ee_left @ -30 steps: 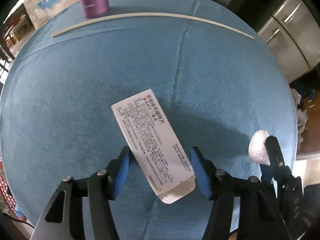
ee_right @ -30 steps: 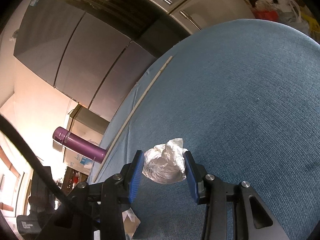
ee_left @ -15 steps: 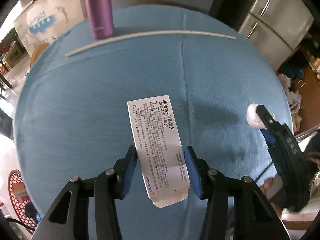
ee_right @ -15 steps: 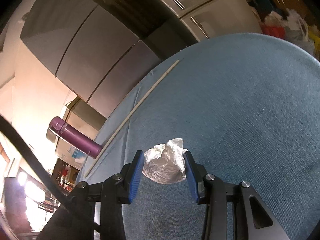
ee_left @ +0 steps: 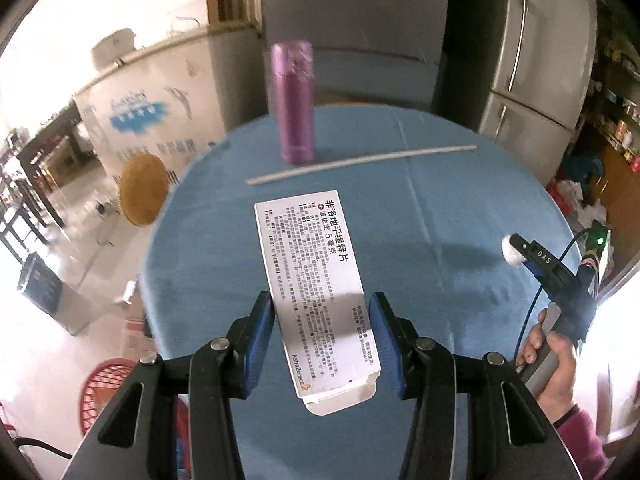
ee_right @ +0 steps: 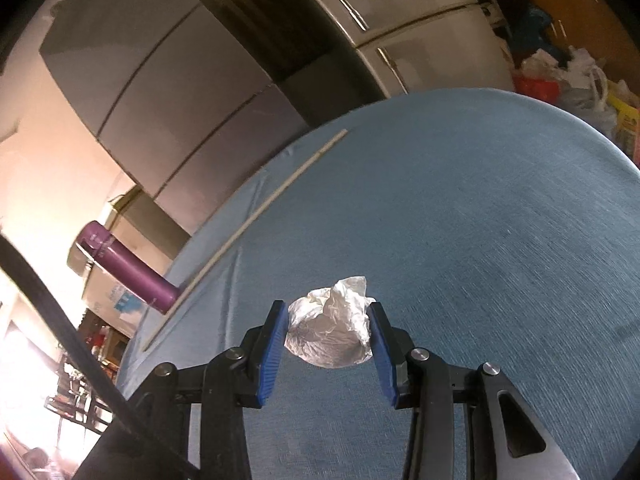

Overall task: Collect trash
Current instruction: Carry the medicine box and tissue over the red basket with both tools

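One round table (ee_left: 460,208) under a blue cloth, its far rim close to two grey refrigerators (ee_left: 536,52); wide bare cloth lies between the objects.
One purple flask (ee_left: 294,100), upright near the far edge.
One thin white rod (ee_left: 360,163), flat on the cloth just in front of the flask.
One white medicine carton (ee_left: 312,292), printed face up, clamped by its long sides in the left gripper (ee_left: 322,344), held clear above the table. A second ago it lay on the cloth between wider jaws; these have since been closing onto it and the carton is now raised.
One crumpled white tissue (ee_right: 330,330), pinched between the narrow blue pads of the right gripper (ee_right: 329,346), above the table's near-right part; unchanged from a second ago.
One hand (ee_left: 554,364) with a pink sleeve grips the right tool's handle beyond the table's right edge.
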Tool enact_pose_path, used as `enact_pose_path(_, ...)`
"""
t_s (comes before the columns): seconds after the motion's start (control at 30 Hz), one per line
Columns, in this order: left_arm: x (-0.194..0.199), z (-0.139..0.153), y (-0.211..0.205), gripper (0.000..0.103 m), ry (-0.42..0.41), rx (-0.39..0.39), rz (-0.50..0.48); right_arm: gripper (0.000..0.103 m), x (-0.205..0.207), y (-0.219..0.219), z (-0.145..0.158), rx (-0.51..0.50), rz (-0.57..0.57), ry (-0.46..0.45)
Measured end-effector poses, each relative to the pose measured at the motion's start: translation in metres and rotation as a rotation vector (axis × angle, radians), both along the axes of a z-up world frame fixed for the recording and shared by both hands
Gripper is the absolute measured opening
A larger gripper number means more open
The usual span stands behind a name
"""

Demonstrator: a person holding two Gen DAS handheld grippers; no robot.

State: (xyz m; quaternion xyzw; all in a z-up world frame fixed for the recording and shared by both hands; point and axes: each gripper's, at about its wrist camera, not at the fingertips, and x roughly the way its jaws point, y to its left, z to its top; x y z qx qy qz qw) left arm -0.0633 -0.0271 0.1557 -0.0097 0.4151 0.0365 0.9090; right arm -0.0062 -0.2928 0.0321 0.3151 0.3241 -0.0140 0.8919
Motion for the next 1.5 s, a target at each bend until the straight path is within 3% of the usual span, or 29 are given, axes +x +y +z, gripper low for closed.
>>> enact_pose_path(0.17,-0.030,0.013,0.025,0.050,-0.081,0.052,0.033,0.043,-0.024,0.012,0.006,0.068,-0.002,0.011)
enact_pose_path(0.5,-0.076,0.029,0.082,0.050,-0.160,0.091,0.126,0.043,-0.057,0.110,0.073,0.029,0.244,-0.089)
enact_pose_path(0.8,-0.102,0.029,0.130,0.050,-0.187,0.128,0.220,0.043,-0.094,0.218,0.105,0.010,0.496,-0.149)
enact_pose_path(1.13,-0.120,0.019,0.166,0.050,-0.181,0.148,0.292,0.043,-0.127,0.289,0.113,-0.017,0.677,-0.152)
enact_pose_path(1.5,-0.137,0.012,0.195,0.051,-0.176,0.167,0.353,0.043,-0.155,0.340,0.114,-0.024,0.818,-0.141)
